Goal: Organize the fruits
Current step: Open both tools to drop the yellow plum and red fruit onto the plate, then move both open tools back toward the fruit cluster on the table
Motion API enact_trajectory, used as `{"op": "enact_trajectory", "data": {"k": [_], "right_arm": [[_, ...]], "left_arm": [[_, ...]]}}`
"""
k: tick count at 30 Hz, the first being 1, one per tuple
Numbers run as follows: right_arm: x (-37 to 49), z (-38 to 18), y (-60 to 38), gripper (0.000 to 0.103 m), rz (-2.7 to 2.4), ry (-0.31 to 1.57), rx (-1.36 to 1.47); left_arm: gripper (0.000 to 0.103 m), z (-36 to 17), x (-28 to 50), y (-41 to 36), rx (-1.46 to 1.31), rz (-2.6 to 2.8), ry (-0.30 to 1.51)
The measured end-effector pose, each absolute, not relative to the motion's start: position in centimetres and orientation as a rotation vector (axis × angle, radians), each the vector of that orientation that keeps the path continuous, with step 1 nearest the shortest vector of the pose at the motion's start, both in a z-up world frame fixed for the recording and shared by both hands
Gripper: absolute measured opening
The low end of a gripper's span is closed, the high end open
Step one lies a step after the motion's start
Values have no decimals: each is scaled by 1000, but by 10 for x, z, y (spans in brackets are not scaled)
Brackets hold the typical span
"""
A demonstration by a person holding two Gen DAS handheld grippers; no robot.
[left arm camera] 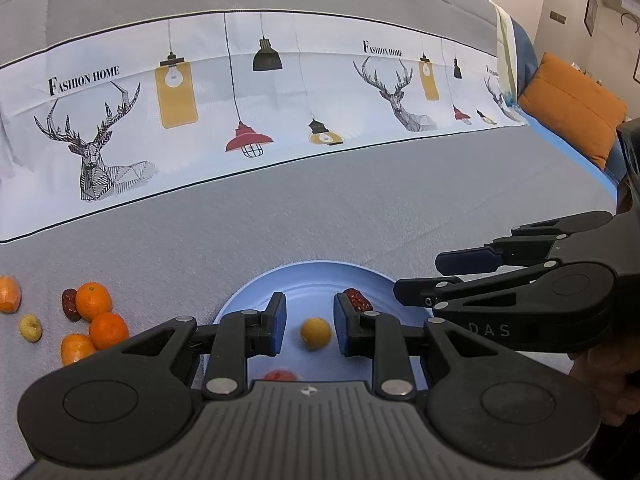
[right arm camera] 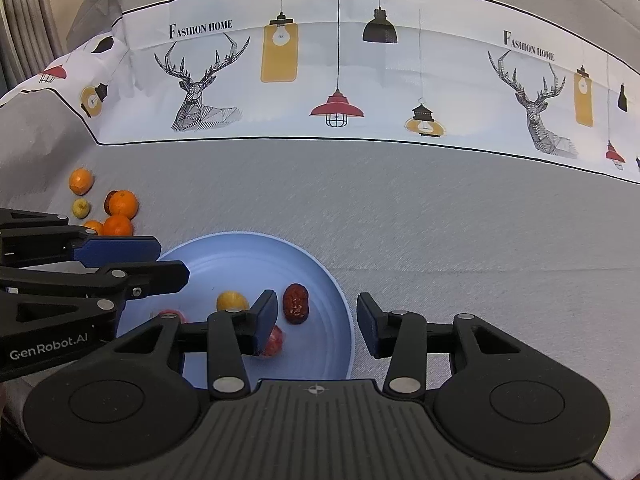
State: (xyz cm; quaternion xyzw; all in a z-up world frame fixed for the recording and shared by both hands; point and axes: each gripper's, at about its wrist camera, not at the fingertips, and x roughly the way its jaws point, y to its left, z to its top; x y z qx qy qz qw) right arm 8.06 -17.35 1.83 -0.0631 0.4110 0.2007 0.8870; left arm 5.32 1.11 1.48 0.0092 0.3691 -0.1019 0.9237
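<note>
A light blue plate (left arm camera: 312,276) (right arm camera: 240,252) lies on the grey cloth. On it are a small yellow fruit (left arm camera: 315,333) (right arm camera: 232,301), a red date (left arm camera: 359,300) (right arm camera: 296,303) and a red fruit (left arm camera: 280,375) (right arm camera: 274,342), partly hidden. My left gripper (left arm camera: 310,324) is open above the plate with the yellow fruit between its jaws, untouched. My right gripper (right arm camera: 316,318) is open and empty over the plate's right rim. Left of the plate lie several oranges (left arm camera: 93,301) (right arm camera: 123,203), a date (left arm camera: 69,304) and a yellow fruit (left arm camera: 30,327) (right arm camera: 81,208).
A white printed cloth band (left arm camera: 280,92) (right arm camera: 360,80) with deer and lamps runs across the back. An orange cushion (left arm camera: 572,108) sits at the far right. Each gripper shows in the other's view: right (left arm camera: 448,280), left (right arm camera: 160,264).
</note>
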Motion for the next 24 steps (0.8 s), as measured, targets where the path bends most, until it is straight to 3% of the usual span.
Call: {"op": "enact_trajectory", "data": {"k": [19, 24], "right_arm": [[81, 19, -174, 46, 408, 842, -133], [80, 21, -173, 46, 403, 835, -132]], "left_arm": [[27, 26, 60, 35, -36, -115, 754], [27, 37, 62, 76, -108, 55, 748]]}}
